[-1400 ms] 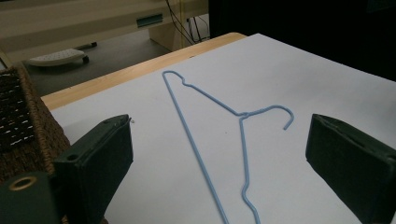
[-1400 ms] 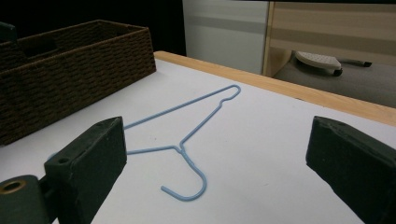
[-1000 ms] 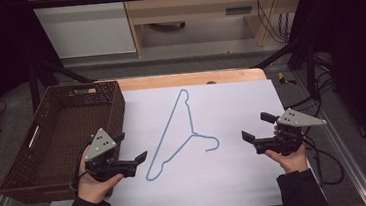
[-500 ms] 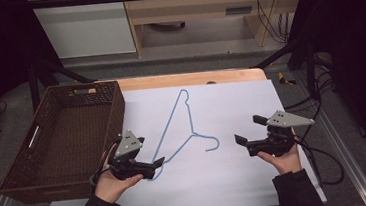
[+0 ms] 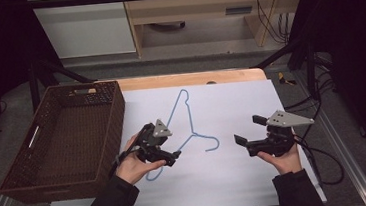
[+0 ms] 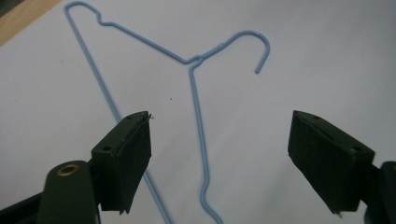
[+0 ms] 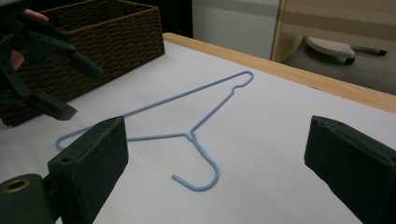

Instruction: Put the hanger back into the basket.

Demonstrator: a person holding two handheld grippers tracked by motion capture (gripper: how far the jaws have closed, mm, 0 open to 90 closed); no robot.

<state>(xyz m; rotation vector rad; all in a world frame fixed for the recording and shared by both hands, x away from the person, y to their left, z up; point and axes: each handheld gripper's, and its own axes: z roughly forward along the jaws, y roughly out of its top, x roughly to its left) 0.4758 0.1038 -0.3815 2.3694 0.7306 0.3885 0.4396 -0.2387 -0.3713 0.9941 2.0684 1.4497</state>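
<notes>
My left tool [image 5: 171,156] hangs low over the near end of the blue wire hanger [image 5: 188,116], jaws spread and just now closing in, with one slanted arm of the wire running up between them in the left gripper view; the pads do not press on it yet. My right tool [image 5: 246,130] waits off to the side, jaws wide apart around nothing, near the hook end but not touching.

The hanger lies flat on the white sheet [image 5: 238,178] covering the table, hook curling toward my right hand, one shoulder corner pointing toward the far wooden edge [image 5: 194,78].

I judge it very light and springy: thin, smooth-coated wire that could skate across the sheet or twist in a loose pinch. Lying flush, it leaves little for the pads to get under. I would take it on a straight run of an arm or close to the twisted neck, where two wires meet and give more to bite.

A dark wicker basket [image 5: 104,135] sits at the left edge of the table, just beside the sheet. Beyond the table are a pale cabinet, a wooden bench and loose cables on the floor.
</notes>
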